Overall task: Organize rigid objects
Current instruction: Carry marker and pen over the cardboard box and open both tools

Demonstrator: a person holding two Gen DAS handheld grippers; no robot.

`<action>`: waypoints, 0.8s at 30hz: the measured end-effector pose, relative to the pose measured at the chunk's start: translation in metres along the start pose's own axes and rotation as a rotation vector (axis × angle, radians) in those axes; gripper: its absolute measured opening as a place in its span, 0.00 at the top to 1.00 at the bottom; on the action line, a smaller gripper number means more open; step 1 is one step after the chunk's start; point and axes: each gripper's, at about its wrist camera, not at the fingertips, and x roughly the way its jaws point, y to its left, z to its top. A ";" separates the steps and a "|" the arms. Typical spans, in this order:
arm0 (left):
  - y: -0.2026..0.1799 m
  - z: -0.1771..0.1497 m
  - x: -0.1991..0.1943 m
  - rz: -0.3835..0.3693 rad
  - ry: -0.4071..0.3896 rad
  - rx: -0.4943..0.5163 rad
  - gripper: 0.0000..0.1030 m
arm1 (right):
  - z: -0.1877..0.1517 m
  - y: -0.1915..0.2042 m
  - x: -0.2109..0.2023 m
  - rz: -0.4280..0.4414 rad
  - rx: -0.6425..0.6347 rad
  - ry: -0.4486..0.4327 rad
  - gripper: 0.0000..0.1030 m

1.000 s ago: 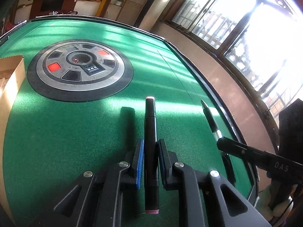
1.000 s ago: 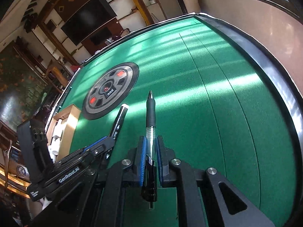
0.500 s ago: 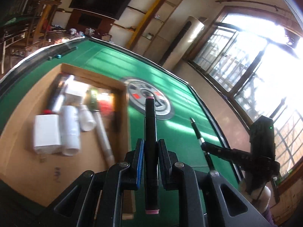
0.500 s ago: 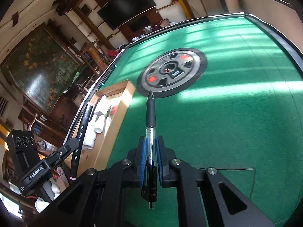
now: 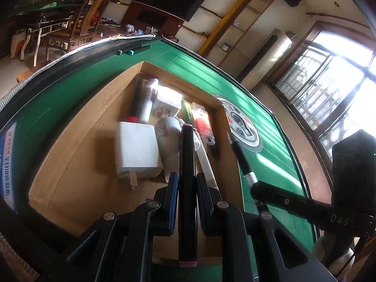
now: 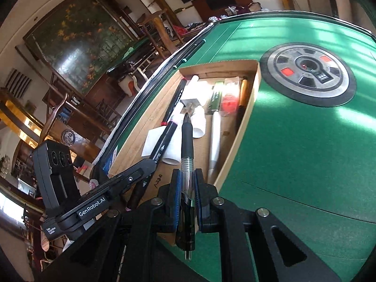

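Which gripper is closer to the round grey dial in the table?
Right. The right gripper holds its pen over the cardboard box's dial-side wall; the left gripper is farther in over the box with its marker.

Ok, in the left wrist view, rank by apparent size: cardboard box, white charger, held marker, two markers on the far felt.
1. Cardboard box
2. Held marker, though its nearness to the camera inflates it
3. White charger
4. Two far markers, which look alike

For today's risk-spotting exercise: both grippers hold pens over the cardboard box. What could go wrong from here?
1. The box is crowded at its far end; a dropped marker could land on the white charger or bottles.
2. The ballpoint pen hangs near the box's right wall and might fall onto the green felt.
3. The two grippers are close and could collide.
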 end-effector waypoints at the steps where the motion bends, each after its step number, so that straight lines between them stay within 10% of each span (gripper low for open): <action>1: -0.002 0.003 0.005 0.013 0.008 0.007 0.85 | 0.000 0.004 0.006 -0.003 -0.006 0.009 0.90; 14: 0.011 0.001 0.015 0.144 -0.025 -0.018 0.78 | 0.014 0.009 0.056 -0.115 -0.034 0.071 0.90; 24: -0.005 0.002 -0.019 0.219 -0.128 0.033 0.31 | 0.017 0.006 0.065 -0.154 -0.024 0.044 0.86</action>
